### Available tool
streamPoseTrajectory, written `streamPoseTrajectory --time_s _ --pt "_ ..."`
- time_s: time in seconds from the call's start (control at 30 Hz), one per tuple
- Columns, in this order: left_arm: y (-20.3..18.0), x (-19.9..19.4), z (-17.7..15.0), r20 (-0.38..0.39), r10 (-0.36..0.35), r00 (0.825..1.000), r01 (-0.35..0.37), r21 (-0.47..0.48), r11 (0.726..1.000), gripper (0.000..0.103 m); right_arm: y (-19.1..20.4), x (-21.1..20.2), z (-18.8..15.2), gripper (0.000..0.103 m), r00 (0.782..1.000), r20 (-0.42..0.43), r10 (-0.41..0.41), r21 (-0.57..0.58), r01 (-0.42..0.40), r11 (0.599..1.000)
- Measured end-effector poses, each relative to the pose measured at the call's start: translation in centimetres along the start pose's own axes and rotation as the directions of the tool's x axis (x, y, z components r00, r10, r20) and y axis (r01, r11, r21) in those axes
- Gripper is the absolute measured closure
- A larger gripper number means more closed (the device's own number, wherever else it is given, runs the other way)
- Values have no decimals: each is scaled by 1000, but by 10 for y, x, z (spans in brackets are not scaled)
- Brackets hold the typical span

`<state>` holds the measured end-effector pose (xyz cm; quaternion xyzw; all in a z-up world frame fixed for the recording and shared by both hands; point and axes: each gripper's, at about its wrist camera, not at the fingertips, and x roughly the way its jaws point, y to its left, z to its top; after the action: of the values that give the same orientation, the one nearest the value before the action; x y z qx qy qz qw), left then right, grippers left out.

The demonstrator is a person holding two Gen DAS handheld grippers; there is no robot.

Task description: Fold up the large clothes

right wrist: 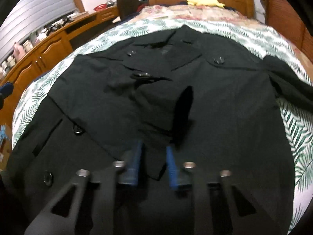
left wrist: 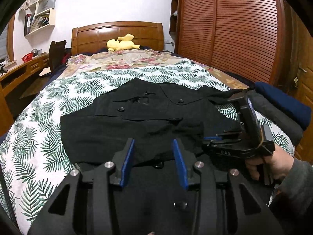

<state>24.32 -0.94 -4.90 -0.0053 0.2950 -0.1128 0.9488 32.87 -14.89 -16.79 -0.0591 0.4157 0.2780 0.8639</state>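
A bed (left wrist: 39,117) carries a black coat (left wrist: 137,117) spread flat at its centre, collar toward twelve o'clock. The left gripper (left wrist: 153,145) hovers over the hem, fingers apart, empty. At three o'clock, the right gripper (left wrist: 212,138) has its fingers together over the coat, holding nothing that shows.

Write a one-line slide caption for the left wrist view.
Left gripper open over a black coat spread on a leaf-print bed cover, right gripper alongside.

Right tool (right wrist: 153,152) motion-blurred, grip unclear; black coat (right wrist: 176,101) hem cut off at frame bottom.
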Motion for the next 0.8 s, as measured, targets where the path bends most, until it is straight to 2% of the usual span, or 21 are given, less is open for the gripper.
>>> streamPoseTrajectory --time_s 0.1,0.2,0.37,0.47,0.53,0.7,0.8 --pt "2 -1 0 0 2 1000 -2 -5 1000 64 9 -20 -1 101 996 85 3 -24 -1 1000" --pt "5 -3 1 5 3 1000 -3 -10 1000 64 12 -52 -2 102 984 179 5 -17 -2 1000" --pt "9 -5 1 11 7 1000 -7 -16 1000 64 16 -120 -4 102 946 323 -7 -24 16 1000" --pt "11 -6 2 12 11 1000 -11 -19 1000 64 16 -146 -3 102 939 342 -46 -30 59 998" --pt "11 -6 1 10 14 1000 -14 -19 1000 64 15 -153 -5 102 941 330 -76 -41 95 995" --pt "12 -5 1 10 19 1000 -19 -15 1000 63 0 -154 -15 102 954 275 -118 -6 125 992" --pt "12 -5 2 10 18 1000 -18 -17 1000 63 -4 -164 -22 102 938 293 -186 8 192 981"
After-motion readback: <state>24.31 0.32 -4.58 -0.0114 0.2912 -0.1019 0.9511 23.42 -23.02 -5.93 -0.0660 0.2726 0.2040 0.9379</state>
